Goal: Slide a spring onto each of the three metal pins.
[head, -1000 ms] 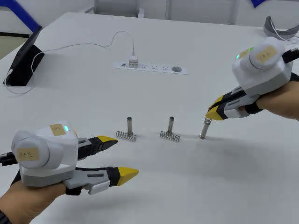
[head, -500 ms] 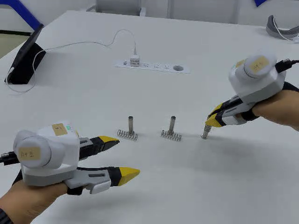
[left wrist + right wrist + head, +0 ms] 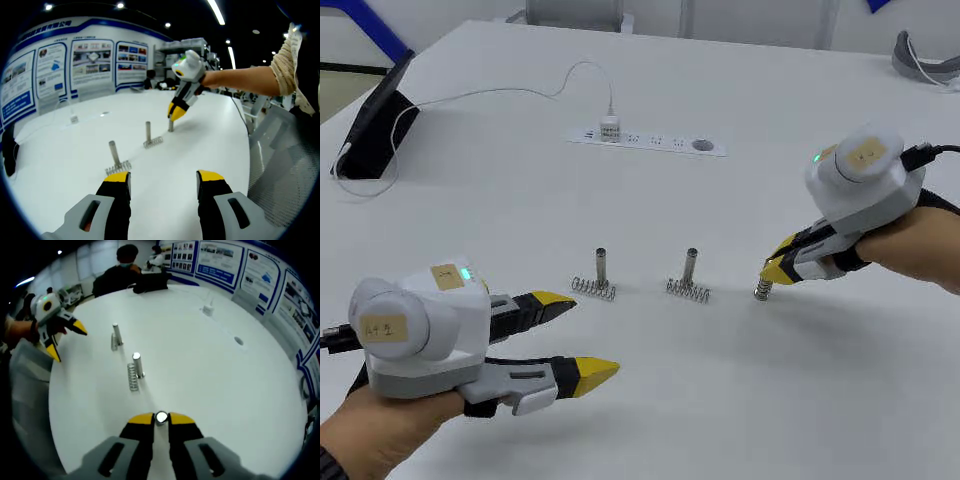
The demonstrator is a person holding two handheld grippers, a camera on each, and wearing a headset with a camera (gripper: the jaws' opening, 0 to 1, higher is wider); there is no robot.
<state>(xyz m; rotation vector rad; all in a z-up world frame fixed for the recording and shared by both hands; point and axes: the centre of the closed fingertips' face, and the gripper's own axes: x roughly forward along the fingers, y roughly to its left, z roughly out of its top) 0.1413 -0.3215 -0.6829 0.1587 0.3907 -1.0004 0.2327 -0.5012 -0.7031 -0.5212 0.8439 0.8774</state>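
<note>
Closest in, the left claw (image 3: 588, 335) hung at 7 o'clock, jaws wide apart and holding nothing, same as a second before. A bit further out, the left pin (image 3: 600, 264) and mid pin (image 3: 690, 264) stood bare. The left spring (image 3: 592, 290) and mid spring (image 3: 686, 291) each lay flat just beside its pin's foot, on the 6 o'clock side. The real change was out at 3 o'clock: the right claw (image 3: 772, 272) had dropped. The right spring (image 3: 761, 290), a small silvery open coil, had been up near the tip. It now sat low around the right pin (image 3: 161, 417), near the base. The jaws looked pinched in on it, with the pin's top poking up between them. I'd call that one of three basically done.
</note>
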